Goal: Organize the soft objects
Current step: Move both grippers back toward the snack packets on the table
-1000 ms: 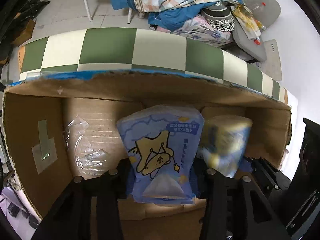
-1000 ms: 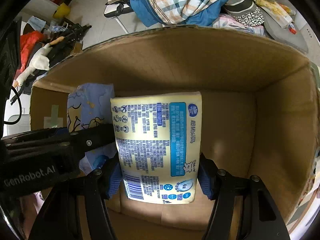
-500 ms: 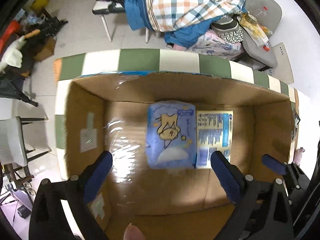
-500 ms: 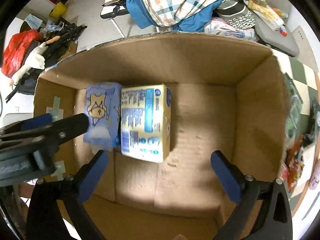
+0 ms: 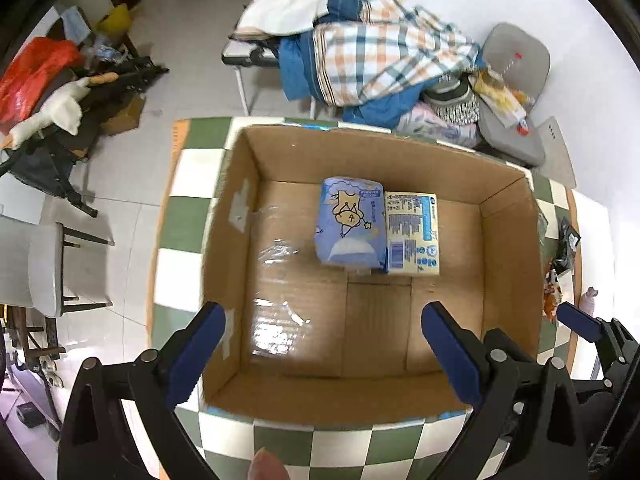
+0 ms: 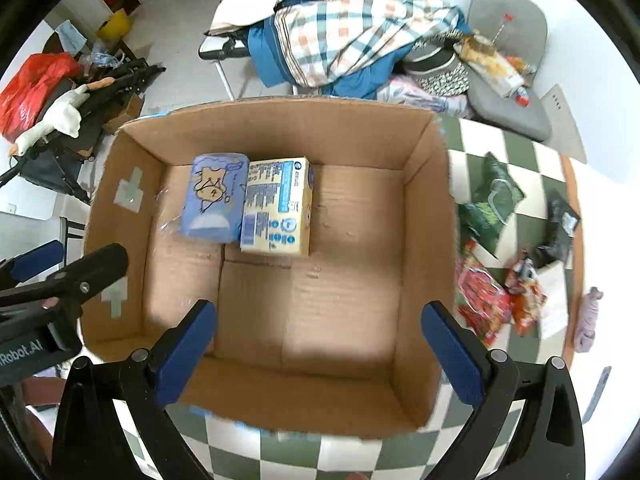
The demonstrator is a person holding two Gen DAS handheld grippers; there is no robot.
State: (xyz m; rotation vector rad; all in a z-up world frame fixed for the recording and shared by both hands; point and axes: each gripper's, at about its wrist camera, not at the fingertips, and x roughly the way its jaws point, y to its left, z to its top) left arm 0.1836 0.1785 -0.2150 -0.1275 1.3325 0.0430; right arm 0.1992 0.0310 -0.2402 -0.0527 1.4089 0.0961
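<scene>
Both claws, left gripper (image 5: 322, 350) and right gripper (image 6: 318, 350), hang spread wide and empty above the brown cardboard box (image 6: 276, 132). Inside, blue cartoon-print soft pack (image 5: 350, 222) touches yellow printed pack (image 5: 412, 234), packed tight, probably saving floor room.

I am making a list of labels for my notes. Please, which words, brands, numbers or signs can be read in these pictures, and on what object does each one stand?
"Robot.AI": white letters, start cut off, on the black body of the left gripper.
Purple soft pack with a cartoon figure: blue label text too small to read.
Pale yellow soft pack: dense print, barcode and round icons, all too blurred to read.
Brown cardboard box: no text seen.
</scene>
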